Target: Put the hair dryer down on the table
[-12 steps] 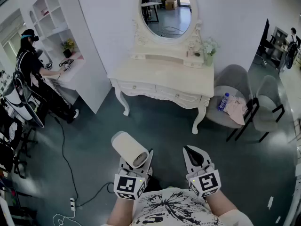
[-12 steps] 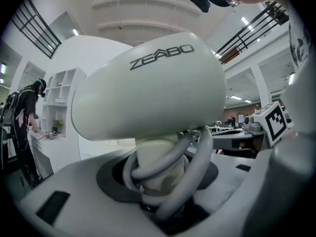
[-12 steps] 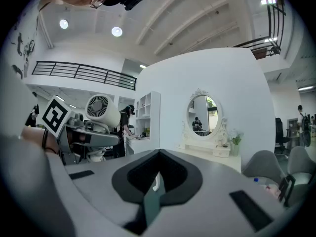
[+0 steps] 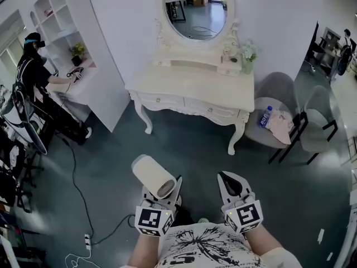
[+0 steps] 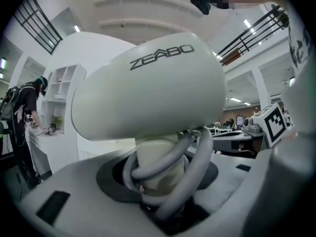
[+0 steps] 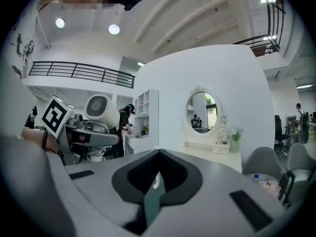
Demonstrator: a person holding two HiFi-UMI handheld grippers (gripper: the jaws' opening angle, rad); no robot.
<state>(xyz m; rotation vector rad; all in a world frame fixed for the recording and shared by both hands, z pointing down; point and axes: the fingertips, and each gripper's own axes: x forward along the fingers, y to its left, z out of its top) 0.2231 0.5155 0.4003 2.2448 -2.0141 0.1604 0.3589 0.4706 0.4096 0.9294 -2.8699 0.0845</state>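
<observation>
A cream hair dryer (image 4: 153, 176) with a coiled grey cord stands upright in my left gripper (image 4: 160, 190), which is shut on its handle. In the left gripper view the dryer's barrel (image 5: 148, 88) fills the picture above the handle (image 5: 159, 168) and the cord loops. My right gripper (image 4: 232, 184) is beside it to the right, shut with nothing in it. The right gripper view shows the dryer (image 6: 101, 111) off to the left. The white dressing table (image 4: 189, 91) with an oval mirror (image 4: 195, 9) stands against the wall well ahead of both grippers.
A vase with flowers (image 4: 247, 54) and small items sit at the table's back right. Two grey chairs (image 4: 281, 108) stand to the right, one with a bottle (image 4: 265, 119). A white shelf unit (image 4: 67, 43) and a person (image 4: 30, 71) are at left. A cable (image 4: 78, 188) lies on the floor.
The view has shifted slightly, so the dressing table sits a little higher in the picture. Both grippers and the hair dryer keep their places.
</observation>
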